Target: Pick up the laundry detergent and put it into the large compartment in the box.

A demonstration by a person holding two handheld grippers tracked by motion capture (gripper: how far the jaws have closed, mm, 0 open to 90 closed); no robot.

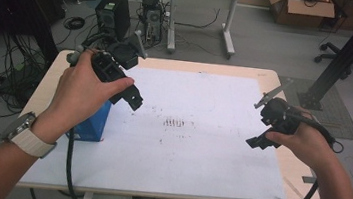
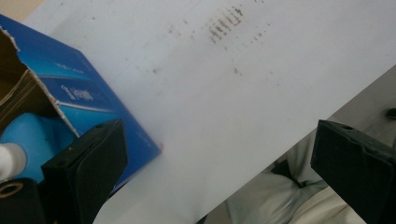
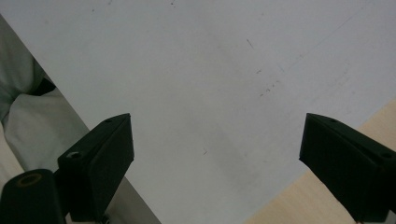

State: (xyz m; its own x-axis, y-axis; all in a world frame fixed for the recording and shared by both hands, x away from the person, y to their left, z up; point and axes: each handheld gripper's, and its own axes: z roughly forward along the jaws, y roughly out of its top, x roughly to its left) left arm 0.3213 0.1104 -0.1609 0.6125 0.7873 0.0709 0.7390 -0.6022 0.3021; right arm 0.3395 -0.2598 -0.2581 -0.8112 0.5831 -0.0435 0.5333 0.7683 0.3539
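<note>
My left gripper [image 1: 133, 96] hovers above the left part of the white sheet [image 1: 205, 97], jaws wide apart and holding nothing. Just below and left of it stands an open blue box [image 1: 92, 122]. In the left gripper view the blue box [image 2: 88, 100] lies beside the left jaw, its torn top showing a light blue object [image 2: 28, 140] with a white cap inside. My right gripper [image 1: 259, 140] hangs over the sheet's right edge, open and empty. The right gripper view [image 3: 217, 158] looks down at bare white sheet.
The white sheet carries dark smudges [image 1: 174, 123] near its middle. The wooden table edge [image 1: 302, 174] shows to the right. Beyond the table are computer towers [image 1: 114, 12], cables on the floor, another desk and a cardboard box [image 1: 303, 11].
</note>
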